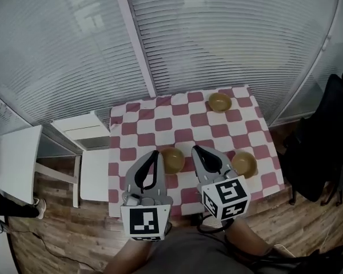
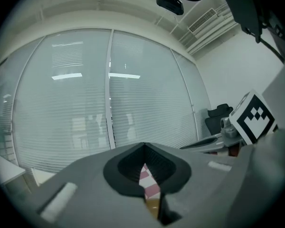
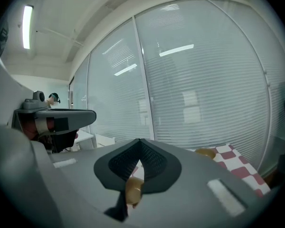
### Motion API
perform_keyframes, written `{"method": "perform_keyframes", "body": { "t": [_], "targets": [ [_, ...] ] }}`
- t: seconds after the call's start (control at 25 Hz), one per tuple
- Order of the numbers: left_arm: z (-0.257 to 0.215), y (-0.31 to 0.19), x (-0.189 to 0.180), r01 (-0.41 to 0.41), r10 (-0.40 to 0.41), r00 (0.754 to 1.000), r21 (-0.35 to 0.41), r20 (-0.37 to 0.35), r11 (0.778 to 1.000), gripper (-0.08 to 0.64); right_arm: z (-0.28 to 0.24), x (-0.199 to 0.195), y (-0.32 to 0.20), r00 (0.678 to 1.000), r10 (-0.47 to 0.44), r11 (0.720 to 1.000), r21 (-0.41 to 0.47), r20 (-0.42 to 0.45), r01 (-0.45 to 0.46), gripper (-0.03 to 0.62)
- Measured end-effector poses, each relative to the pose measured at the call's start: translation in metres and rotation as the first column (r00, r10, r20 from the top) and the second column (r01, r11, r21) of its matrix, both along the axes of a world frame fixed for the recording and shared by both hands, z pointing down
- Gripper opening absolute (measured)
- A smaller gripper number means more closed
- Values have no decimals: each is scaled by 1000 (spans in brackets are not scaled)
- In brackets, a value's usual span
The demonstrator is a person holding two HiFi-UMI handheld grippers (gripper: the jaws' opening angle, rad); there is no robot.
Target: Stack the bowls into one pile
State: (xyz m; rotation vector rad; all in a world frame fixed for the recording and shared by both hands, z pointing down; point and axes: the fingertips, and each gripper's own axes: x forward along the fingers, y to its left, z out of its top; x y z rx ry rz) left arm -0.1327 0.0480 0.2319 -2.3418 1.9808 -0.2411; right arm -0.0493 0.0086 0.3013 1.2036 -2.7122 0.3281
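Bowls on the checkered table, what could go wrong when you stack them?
The right bowl sits toward the table corner; a nudge might slide it off. The left gripper and right gripper are both shut near the middle bowl, so they may bump it rather than grab it. The far bowl needs a long reach.

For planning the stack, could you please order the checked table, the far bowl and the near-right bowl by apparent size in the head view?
1. checked table
2-3. near-right bowl and far bowl look alike; nearness makes ranking unsure.
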Motion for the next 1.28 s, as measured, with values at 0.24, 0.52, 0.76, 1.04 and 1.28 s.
{"method": "perform_keyframes", "body": {
  "t": [0.24, 0.52, 0.76, 1.04, 1.28],
  "targets": [
    [2, -8, -14, 68, -68, 998, -4, -10, 998, 0, 6, -9, -19, 999, -39, 999, -10, -15, 39, 28],
    [39, -18, -34, 89, -95, 994, -106, -59, 990, 0, 54, -15, -32, 997, -23, 993, -119, -77, 14, 28],
    [79, -29, -48, 71, -96, 989, -206, -111, 976, 0, 120, -28, -29, 988, -29, 967, -254, -149, -10, 100],
    [136, -35, -59, 42, -91, 985, -315, -143, 948, 0, 185, -42, -21, 981, -37, 927, -374, -193, -39, 126],
    [168, -37, -68, 25, -95, 982, -384, -165, 923, 0, 212, -43, -23, 977, -18, 902, -424, -214, -76, 121]
  ]
}}
